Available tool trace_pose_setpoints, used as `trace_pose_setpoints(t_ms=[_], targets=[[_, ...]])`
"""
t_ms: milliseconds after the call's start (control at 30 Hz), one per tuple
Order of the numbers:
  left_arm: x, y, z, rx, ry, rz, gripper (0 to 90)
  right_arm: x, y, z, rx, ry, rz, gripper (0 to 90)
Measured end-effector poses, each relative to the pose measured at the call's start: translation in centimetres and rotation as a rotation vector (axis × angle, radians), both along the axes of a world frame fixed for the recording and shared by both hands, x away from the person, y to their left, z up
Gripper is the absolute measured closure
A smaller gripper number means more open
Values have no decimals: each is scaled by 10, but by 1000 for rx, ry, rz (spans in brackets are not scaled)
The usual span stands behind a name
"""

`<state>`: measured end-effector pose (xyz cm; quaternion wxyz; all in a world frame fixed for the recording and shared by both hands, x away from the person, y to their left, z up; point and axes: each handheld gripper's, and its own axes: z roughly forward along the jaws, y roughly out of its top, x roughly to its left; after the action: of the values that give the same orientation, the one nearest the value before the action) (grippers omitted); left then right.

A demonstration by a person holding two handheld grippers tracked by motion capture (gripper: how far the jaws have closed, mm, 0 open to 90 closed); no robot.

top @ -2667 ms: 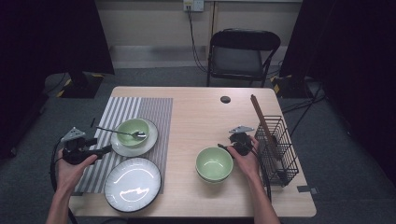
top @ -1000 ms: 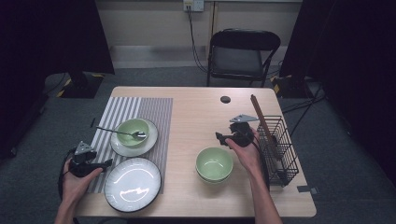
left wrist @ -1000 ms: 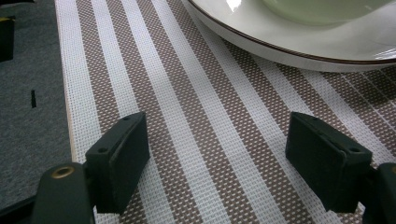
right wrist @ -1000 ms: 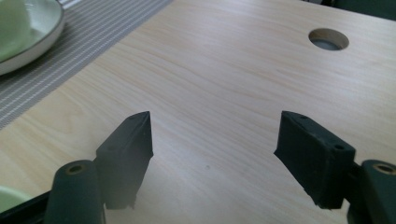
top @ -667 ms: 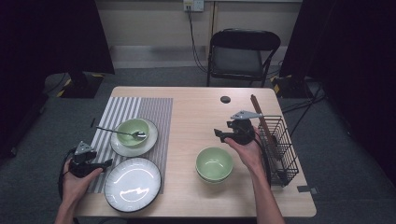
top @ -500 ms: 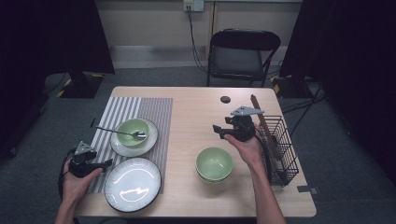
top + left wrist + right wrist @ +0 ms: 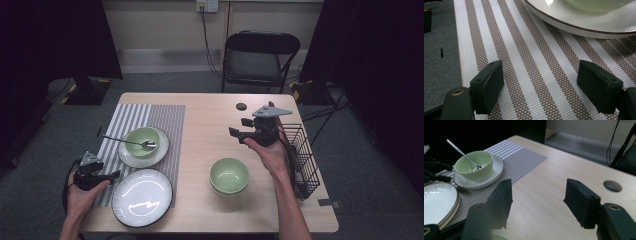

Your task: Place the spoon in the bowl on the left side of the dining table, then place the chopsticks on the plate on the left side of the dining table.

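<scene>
Presently: left gripper [image 7: 114,174] spread at nine o'clock of glossy white dinner plate [image 7: 141,196]; risk of knocking its rim. Right gripper [image 7: 236,135] spread, empty, above counter [image 7: 210,120].

Two bowls [image 7: 141,140] [image 7: 229,175], two plates [image 7: 142,196] [image 7: 161,150], one spoon [image 7: 126,141], one placemat [image 7: 165,116], one rack [image 7: 302,152].
</scene>
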<state>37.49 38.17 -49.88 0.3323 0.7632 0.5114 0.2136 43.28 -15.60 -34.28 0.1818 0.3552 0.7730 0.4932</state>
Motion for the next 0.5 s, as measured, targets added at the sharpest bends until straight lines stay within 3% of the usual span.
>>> trace_pose_setpoints(t_ms=[67,500], targets=[[0,0,0,0,0,0,213,-3,-2,11,-9,-19,19,386],[0,0,0,1,-1,0,213,-4,-42,22,-12,-14,-36,410]])
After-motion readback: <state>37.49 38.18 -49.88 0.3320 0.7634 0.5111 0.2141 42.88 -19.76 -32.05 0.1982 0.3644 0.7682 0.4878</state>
